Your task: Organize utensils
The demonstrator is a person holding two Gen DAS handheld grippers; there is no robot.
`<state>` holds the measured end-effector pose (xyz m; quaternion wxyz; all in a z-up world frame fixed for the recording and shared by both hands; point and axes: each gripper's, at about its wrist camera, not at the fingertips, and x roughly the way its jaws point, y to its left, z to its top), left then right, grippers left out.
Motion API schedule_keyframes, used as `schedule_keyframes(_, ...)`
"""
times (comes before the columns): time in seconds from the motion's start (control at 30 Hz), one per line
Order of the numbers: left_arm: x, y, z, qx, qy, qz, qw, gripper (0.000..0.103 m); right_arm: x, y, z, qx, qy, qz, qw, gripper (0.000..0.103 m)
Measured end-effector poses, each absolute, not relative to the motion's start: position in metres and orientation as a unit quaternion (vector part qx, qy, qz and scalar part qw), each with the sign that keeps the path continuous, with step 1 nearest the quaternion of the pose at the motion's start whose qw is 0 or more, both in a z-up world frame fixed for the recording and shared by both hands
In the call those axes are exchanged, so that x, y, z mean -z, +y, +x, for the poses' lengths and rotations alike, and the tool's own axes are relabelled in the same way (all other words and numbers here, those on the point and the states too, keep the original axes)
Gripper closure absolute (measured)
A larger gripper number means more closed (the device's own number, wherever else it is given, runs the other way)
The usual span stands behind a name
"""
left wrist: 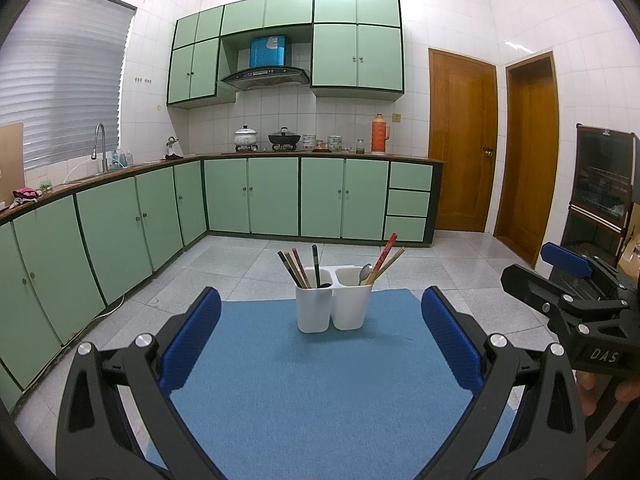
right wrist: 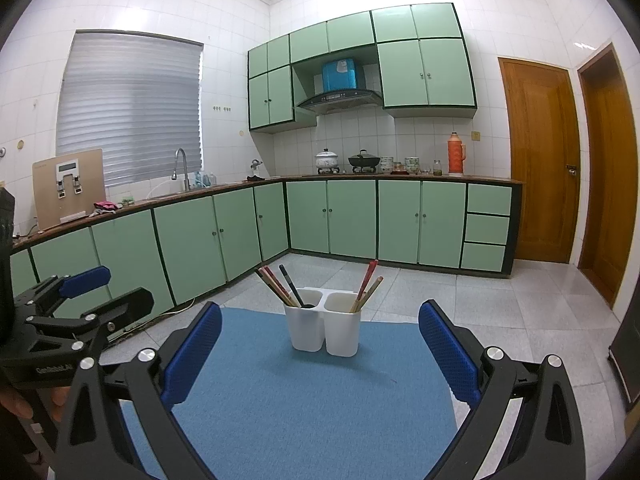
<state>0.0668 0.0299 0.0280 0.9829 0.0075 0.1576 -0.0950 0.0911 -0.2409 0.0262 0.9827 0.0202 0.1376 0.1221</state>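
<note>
green kitchen cabinets (left wrist: 256,196) and a tiled floor (right wrist: 500,312) lie behind a surface spread with a blue mat (left wrist: 320,368); near the mat's far edge stands a white two-compartment utensil holder (left wrist: 334,300), upright; its left compartment holds dark and brown chopsticks (left wrist: 294,266) plus a black-handled utensil (left wrist: 316,266), all leaning; its right compartment holds a metal spoon (left wrist: 365,273), a red chopstick pair (left wrist: 386,252) and bamboo chopsticks (left wrist: 390,265) tilted rightward; the left claw (left wrist: 320,338) is spread wide and grips nothing, well short of the holder; the right claw (right wrist: 320,350) is likewise spread wide, gripping nothing, hovering above the mat.
</note>
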Motion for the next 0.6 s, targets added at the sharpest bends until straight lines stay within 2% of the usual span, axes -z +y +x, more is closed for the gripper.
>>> schedule_keyframes(0.6, -0.0291, 0.0295, 0.0681, 0.095, 0.158, 0.008, 0.983, 0.006, -0.0265, -0.2391, 0.0915, -0.122, 0.138, 0.02, 0.983, 0.006)
